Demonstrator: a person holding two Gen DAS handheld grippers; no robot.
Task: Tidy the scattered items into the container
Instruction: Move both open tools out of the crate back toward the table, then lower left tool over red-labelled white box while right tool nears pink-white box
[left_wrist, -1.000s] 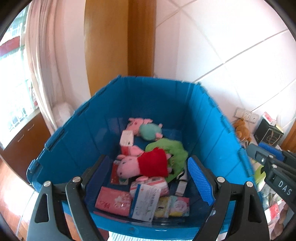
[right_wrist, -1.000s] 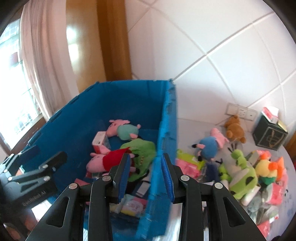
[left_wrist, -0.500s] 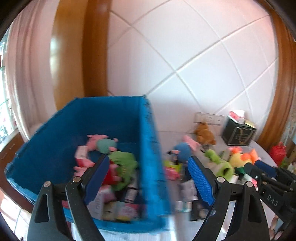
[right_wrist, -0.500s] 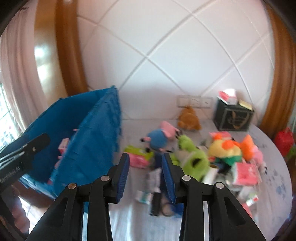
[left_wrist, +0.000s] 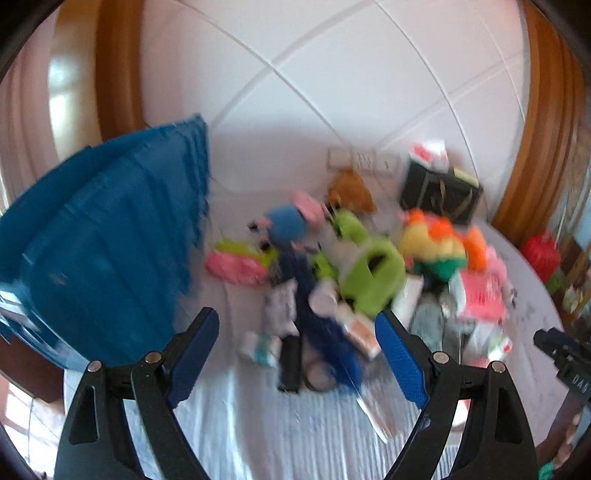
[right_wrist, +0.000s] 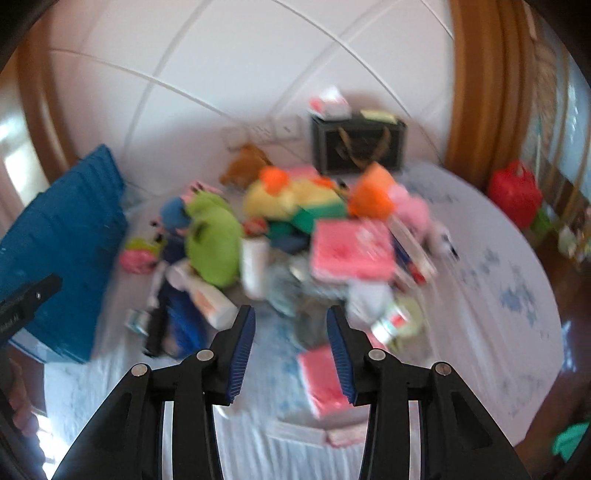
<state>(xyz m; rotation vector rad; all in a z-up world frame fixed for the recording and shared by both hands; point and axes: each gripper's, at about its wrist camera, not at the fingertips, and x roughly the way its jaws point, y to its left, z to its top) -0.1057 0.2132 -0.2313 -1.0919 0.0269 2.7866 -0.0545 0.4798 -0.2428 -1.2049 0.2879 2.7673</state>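
Blue crate (left_wrist: 103, 251) upright, leftward | left gripper (left_wrist: 295, 354) spread, empty | right gripper (right_wrist: 291, 343) opening, empty

Blue container (left_wrist: 103, 236), green plush (right_wrist: 214, 240), pink packet (right_wrist: 351, 249), blue-flowered white cloth (right_wrist: 509, 295).

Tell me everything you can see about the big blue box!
The blue box is a large bin that looks like ribbed plastic, with tall upright walls and an open top. It stands on the table at the left of the toy pile, apart from the toys. From here only its outer wall and rim show, so what lies inside is hidden. The picture is blurred, so small details cannot be told. Neither gripper touches it.
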